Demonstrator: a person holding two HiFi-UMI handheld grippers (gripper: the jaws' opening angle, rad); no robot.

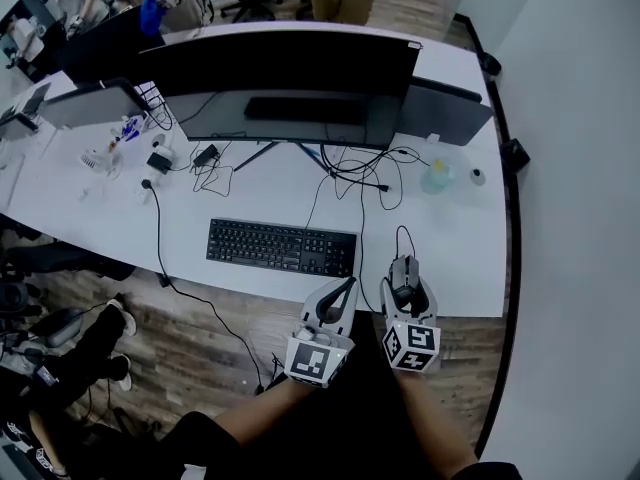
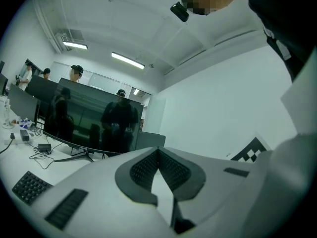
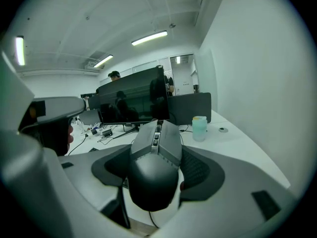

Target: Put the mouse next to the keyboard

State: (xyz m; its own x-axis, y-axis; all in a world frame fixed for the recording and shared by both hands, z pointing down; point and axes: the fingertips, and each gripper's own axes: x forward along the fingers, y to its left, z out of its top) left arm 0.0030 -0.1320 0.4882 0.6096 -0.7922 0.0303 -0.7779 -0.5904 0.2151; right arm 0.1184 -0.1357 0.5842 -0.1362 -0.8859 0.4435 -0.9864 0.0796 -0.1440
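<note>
Clearly the right claw (image 1: 404, 286) has the mouse (image 1: 403, 271), near the right end of the keyboard (image 1: 281, 246).
From the left: the keyboard lies crosswise on the counter (image 1: 460, 258). The left claw (image 1: 343, 293), jaws pressed together on nothing, hangs off the front edge below the keyboard's right end. The right claw clamps the mouse by its flanks, long axis pointing toward the monitor (image 1: 280, 93), so the keyboard lies to that claw's left. Only the head view shows the gap between mouse and keyboard. The right gripper view shows the grip, hardly any keyboard. Whether the mouse rests on the counter I cannot tell.
</note>
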